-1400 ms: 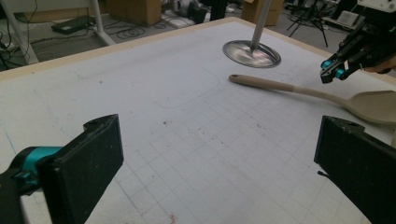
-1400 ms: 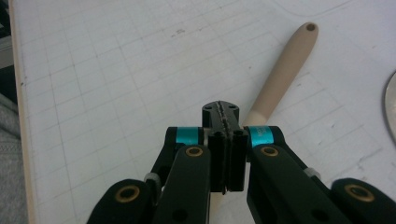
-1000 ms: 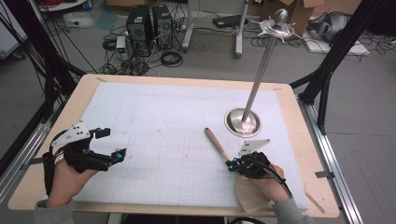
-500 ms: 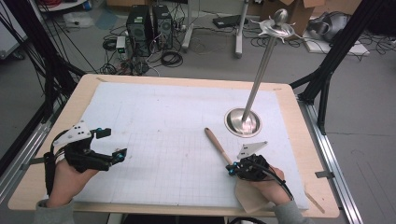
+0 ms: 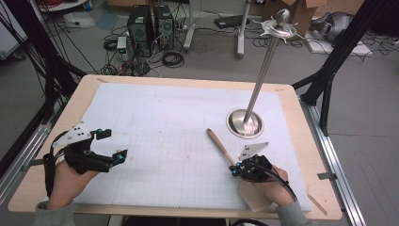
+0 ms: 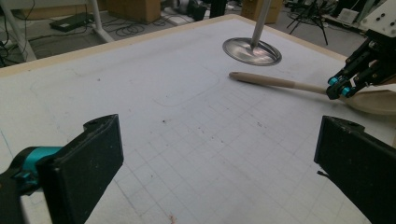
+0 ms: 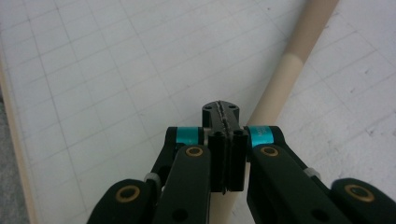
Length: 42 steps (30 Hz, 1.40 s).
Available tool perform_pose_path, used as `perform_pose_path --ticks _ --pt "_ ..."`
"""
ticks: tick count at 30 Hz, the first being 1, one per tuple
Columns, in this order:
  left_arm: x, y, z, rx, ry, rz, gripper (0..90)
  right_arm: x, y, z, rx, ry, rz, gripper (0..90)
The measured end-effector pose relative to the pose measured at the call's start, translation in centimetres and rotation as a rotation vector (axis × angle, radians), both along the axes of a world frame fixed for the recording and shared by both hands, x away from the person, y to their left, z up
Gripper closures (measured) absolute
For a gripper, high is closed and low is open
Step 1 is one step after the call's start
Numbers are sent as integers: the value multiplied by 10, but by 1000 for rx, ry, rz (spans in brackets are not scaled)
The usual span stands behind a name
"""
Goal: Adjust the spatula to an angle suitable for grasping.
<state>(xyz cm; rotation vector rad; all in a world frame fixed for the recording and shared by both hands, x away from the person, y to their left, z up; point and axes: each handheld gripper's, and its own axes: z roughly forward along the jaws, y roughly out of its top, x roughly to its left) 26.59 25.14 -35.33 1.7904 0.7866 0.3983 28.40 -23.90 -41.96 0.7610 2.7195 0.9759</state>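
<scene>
Presently the right gripper (image 5: 234, 170), jaws shut with nothing between, rests over the wooden spatula (image 5: 220, 145) handle, seemingly poised to grasp, while the left gripper (image 5: 114, 145) idles wide open at the worktop's (image 5: 188, 81) eight o'clock.

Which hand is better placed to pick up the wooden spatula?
Right. The right claw sits shut directly over the wooden spatula handle, while the open left claw rests across the mat, far from it.

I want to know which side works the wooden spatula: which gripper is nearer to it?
Right. The right gripper sits shut right over the wooden spatula, above its handle. The left gripper hovers open, far across the mat.
</scene>
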Motion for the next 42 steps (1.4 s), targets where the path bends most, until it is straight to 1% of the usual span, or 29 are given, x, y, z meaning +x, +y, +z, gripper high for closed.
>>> perform_pose_path --ticks 1,3,5,8,12,18,24,25,27,29,31,33,34,35,36,38,40,42 --pt "0 0 0 2 0 -1 17 0 0 0 -7 -4 -3 900" --pt "0 0 0 2 -1 1 17 -1 0 -2 -16 6 2 900" --pt "0 0 0 2 -1 2 17 -1 -1 -2 -17 -2 3 900" --pt "0 0 0 2 0 -1 17 0 -4 -1 -33 -10 -15 900" --pt "0 0 0 4 0 -1 17 2 -12 -1 -33 -13 -47 900" --pt "0 -1 -1 5 1 1 17 5 -19 -1 -50 -28 -60 900" --pt "1 -1 -1 9 3 1 17 2 -18 0 -46 -40 -59 900" --pt "1 -1 -1 10 4 2 17 2 -18 1 -39 -41 -69 900" --pt "1 -2 -1 8 5 2 17 2 -19 5 1 -50 -88 900" --pt "1 -2 -1 11 3 1 17 3 -18 9 24 -52 -113 900" --pt "1 -3 -1 11 1 -2 17 5 -16 13 28 -63 -130 900" --pt "1 -3 -1 7 2 0 17 10 -14 15 40 -66 -160 900" --pt "1 -3 -1 10 2 0 17 14 -12 15 47 -63 -189 900" --pt "1 -2 -1 10 3 0 17 17 -12 15 49 -64 -196 900" --pt "1 -2 -1 9 3 -1 17 21 -11 16 45 -57 -214 900" --pt "2 -2 -1 10 3 -2 17 29 -10 15 42 -56 -257 900" --pt "2 -2 -1 10 5 0 17 35 -8 15 53 -50 -262 900" --pt "2 -1 -2 6 7 3 17 39 -7 15 56 -53 -269 900"
